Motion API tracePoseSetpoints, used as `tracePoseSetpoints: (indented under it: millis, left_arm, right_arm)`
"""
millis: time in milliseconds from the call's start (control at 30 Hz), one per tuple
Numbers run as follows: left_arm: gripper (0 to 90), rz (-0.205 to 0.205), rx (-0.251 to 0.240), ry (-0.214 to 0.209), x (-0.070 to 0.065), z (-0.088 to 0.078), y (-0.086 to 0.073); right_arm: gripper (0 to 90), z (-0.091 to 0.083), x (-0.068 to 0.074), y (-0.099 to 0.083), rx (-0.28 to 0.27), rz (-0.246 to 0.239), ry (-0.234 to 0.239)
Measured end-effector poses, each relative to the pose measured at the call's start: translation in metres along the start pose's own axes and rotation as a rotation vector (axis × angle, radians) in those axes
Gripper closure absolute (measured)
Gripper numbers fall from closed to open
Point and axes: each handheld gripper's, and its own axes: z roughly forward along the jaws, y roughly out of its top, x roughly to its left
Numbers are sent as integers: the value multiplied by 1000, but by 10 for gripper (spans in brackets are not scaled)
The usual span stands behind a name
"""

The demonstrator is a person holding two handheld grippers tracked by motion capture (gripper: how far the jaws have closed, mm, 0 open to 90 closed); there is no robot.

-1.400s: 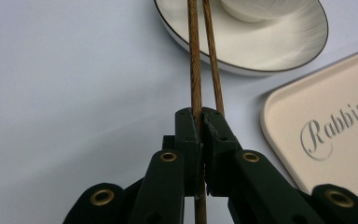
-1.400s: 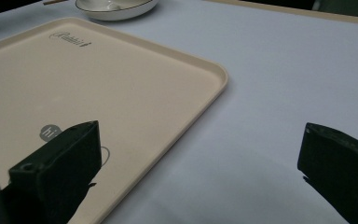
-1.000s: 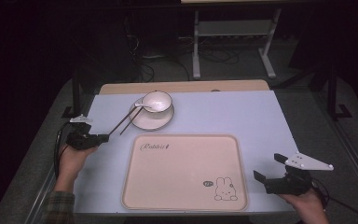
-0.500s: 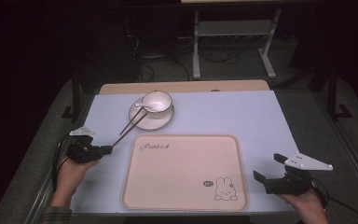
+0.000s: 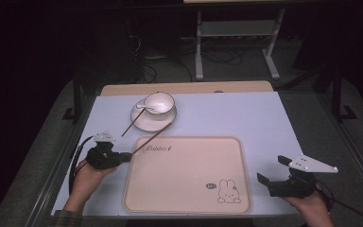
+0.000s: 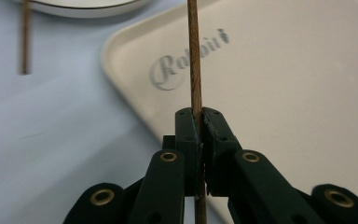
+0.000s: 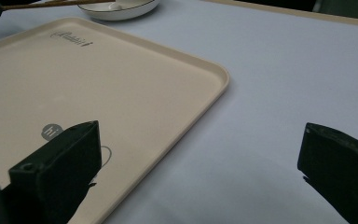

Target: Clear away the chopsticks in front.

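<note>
My left gripper [image 5: 122, 158] sits at the tray's left edge, shut on a brown wooden chopstick [image 5: 147, 143] that slants up and right over the tray's near-left corner. In the left gripper view the chopstick [image 6: 193, 56] runs straight up from between the closed pads of that gripper [image 6: 200, 122]. A second chopstick [image 5: 132, 126] lies with its far end on the white saucer [image 5: 142, 124], which bears a white bowl [image 5: 160, 102] and a spoon [image 5: 144, 108]. My right gripper [image 5: 278, 171] rests at the table's near right, open, with nothing between its jaws [image 7: 200, 140].
A beige tray [image 5: 189, 189] printed with "Rabbit" and a rabbit drawing lies in the middle of the pale blue table [image 5: 236, 113]. A wooden strip [image 5: 184, 88] edges the far side. Cables and a metal stand [image 5: 236, 28] lie on the dark floor beyond.
My left gripper has moved right and toward the person, drawing one chopstick off the saucer to the tray's corner. The other chopstick and the right gripper have stayed put.
</note>
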Motion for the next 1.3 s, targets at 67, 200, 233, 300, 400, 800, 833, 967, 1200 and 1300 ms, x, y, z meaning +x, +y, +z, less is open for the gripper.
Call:
tracePoseSetpoints:
  millis: [67, 200, 233, 300, 400, 800, 833, 967, 1200, 1300]
  left_arm:
    - [850, 17, 14, -21, -6, 6, 2]
    - [850, 42, 40, -53, -16, 16, 3]
    - [850, 52, 48, -58, -18, 18, 3]
    - [850, 69, 67, -68, -22, 23, 3]
    - [850, 81, 82, -74, -26, 28, 3]
    - [846, 94, 144, -63, -29, 48, 0]
    - [846, 95, 145, -63, -30, 48, 0]
    - [843, 101, 148, -59, -31, 48, 0]
    - [817, 107, 147, -53, -32, 48, 0]
    - [806, 111, 150, -57, -32, 48, 1]
  right_arm:
    - [0, 0, 0, 0, 1, -1, 0]
    - [0, 0, 0, 0, 0, -1, 1]
    - [0, 0, 0, 0, 0, -1, 1]
    - [0, 0, 0, 0, 0, -1, 1]
    - [0, 0, 0, 0, -1, 0, 1]
    - [0, 0, 1, 0, 0, 1, 4]
    - [0, 0, 1, 0, -1, 0, 4]
    - [0, 0, 1, 1, -1, -3, 6]
    - [0, 0, 1, 1, -1, -4, 6]
    - [0, 0, 1, 1, 0, -4, 6]
